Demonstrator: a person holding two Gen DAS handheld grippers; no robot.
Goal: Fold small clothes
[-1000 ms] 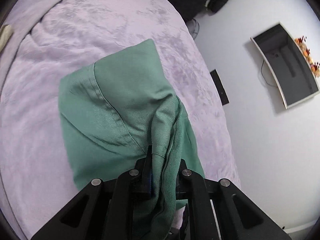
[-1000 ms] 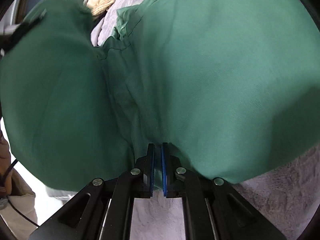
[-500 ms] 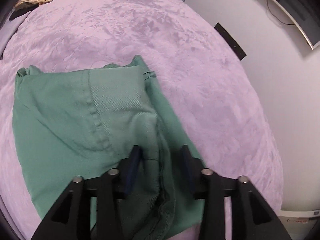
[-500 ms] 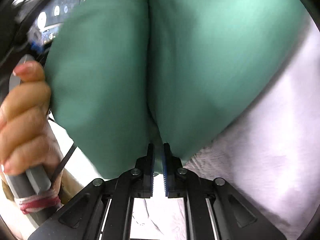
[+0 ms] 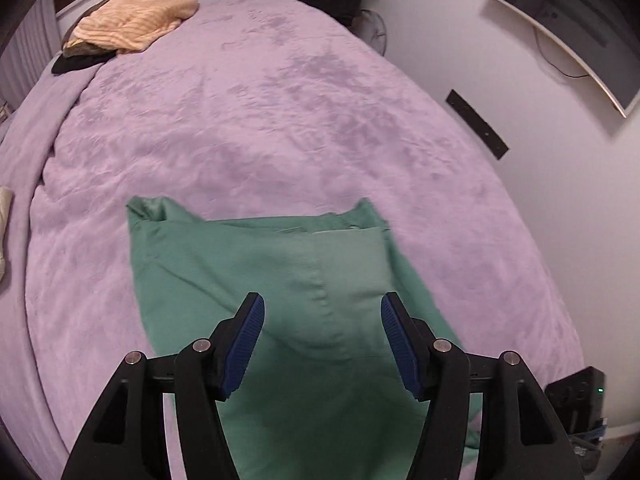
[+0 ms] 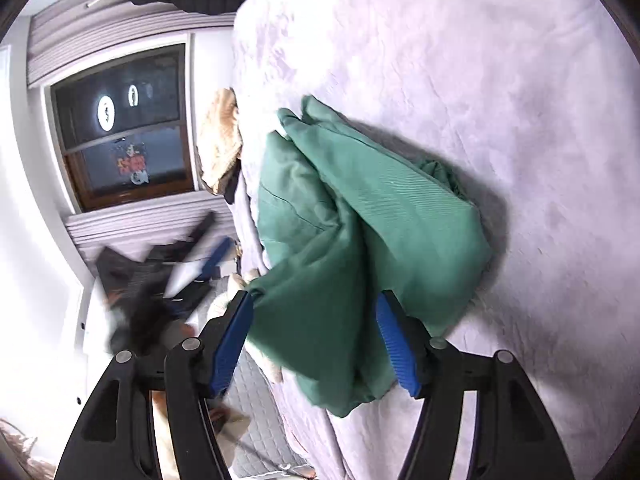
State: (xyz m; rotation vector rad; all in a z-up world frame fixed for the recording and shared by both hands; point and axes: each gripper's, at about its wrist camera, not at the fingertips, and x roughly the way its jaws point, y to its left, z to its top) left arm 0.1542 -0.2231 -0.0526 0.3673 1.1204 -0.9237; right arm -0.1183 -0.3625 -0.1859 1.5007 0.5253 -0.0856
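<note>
Garment green, folded on bed | left gripper opening, empty | right gripper opening, unclamped

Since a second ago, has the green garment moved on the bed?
Yes. The green garment hung pinched in both grippers; now it lies flat on the purple blanket, released, with the left gripper and right gripper jaws opening around it.

Matt green twill cloth garment, plush lilac bed cover (fuzzy nap), ribbed blue pads w/ matt black plastic
</note>
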